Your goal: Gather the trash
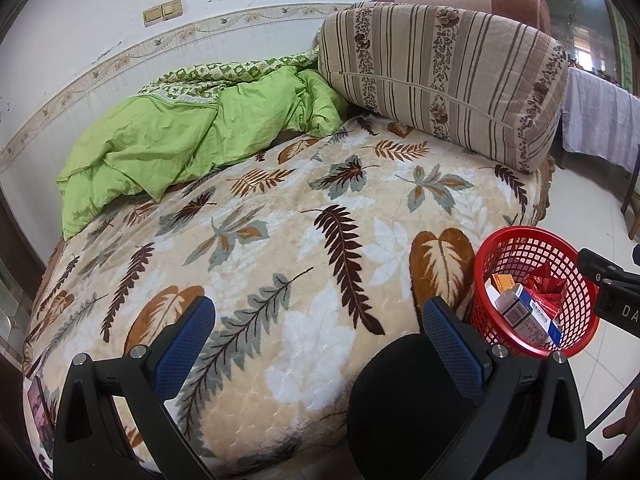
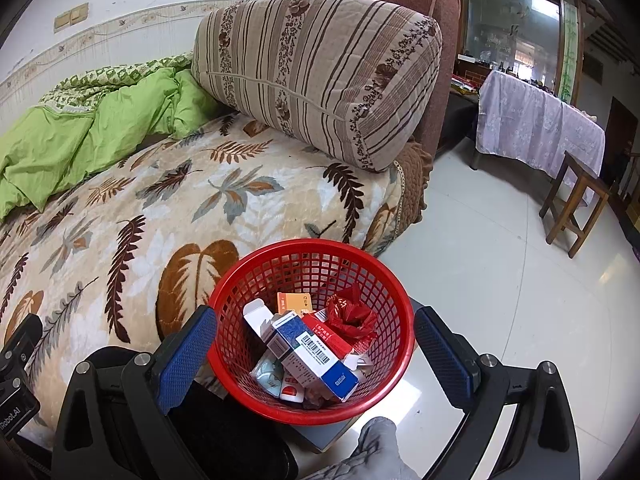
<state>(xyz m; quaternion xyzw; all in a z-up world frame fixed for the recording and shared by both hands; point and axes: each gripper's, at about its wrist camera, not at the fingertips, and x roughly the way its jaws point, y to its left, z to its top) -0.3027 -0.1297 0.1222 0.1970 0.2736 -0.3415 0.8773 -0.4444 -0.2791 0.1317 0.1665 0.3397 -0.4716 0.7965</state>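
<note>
A red mesh basket (image 2: pixel 312 404) stands beside the bed and holds several pieces of trash: a blue-and-white box (image 2: pixel 316 356), an orange box (image 2: pixel 294 302), a crumpled red wrapper (image 2: pixel 352 316). My right gripper (image 2: pixel 316 356) is open and empty, hovering above the basket, its blue pads (image 2: pixel 186 360) either side of it. My left gripper (image 1: pixel 318 348) is open and empty over the leaf-patterned blanket (image 1: pixel 280 240). The basket shows at the right in the left wrist view (image 1: pixel 516 344).
A green quilt (image 1: pixel 180 136) lies bunched at the back of the bed. A striped cushion (image 2: pixel 320 76) leans on the brown headboard. A wooden stool (image 2: pixel 576 200) and a cloth-covered table (image 2: pixel 536 120) stand on the tiled floor to the right.
</note>
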